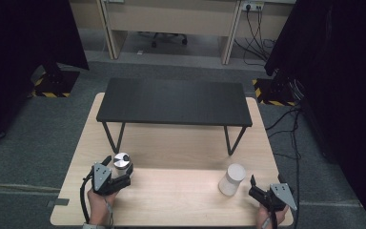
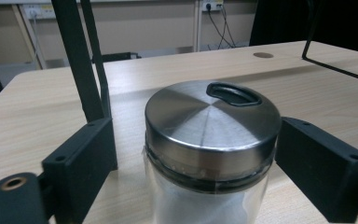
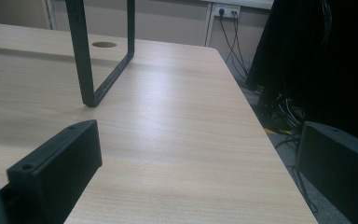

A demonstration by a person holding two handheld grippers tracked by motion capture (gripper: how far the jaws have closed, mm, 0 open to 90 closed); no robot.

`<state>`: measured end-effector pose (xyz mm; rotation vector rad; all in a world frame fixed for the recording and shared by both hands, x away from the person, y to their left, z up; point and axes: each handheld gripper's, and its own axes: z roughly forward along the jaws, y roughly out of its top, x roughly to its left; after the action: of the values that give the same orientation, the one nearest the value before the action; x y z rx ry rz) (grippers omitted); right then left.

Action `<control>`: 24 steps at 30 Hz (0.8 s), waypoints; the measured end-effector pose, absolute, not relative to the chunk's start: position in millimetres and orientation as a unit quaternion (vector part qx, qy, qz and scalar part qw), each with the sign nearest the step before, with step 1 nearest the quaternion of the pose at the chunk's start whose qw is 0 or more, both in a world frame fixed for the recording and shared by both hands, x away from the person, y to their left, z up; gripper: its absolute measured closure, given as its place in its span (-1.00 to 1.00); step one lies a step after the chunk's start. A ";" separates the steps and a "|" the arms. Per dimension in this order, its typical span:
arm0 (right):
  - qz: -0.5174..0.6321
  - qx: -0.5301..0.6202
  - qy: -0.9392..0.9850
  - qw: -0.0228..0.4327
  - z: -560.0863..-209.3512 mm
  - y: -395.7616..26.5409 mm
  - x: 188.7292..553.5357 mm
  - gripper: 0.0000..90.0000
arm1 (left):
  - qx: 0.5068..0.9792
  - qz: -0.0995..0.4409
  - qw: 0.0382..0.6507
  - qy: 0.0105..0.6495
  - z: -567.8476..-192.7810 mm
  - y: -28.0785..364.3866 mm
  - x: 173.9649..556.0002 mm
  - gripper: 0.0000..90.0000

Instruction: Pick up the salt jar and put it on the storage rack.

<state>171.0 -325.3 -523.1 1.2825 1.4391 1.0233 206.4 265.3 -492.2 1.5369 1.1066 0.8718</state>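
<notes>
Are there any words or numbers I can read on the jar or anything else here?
None can be read. The jar has a plain metal lid with no words on it, the white cup is blank, and the black shelf and the table carry no label.

Your jar [image 2: 209,186] is clear glass with a brushed silver lid [image 2: 212,116]; the bench [image 1: 171,195] is pale woodgrain, the cup [image 1: 232,179] white.

No legible txt (labels, nos. incl.)
</notes>
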 end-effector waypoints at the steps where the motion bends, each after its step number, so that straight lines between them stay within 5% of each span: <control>1: 0.416 0.521 0.586 0.461 -523.0 -325.3 171.0 -0.99 | 0.635 0.361 0.501 0.464 -491.9 263.2 206.9 -0.68; 24: 0.413 0.518 0.592 0.460 -522.1 -325.2 172.2 -0.99 | 0.621 0.376 0.511 0.460 -498.5 256.0 203.6 -0.42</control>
<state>172.2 -325.2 -522.1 1.2737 1.4561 1.0154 203.6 256.0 -498.5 1.4961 1.1085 0.9042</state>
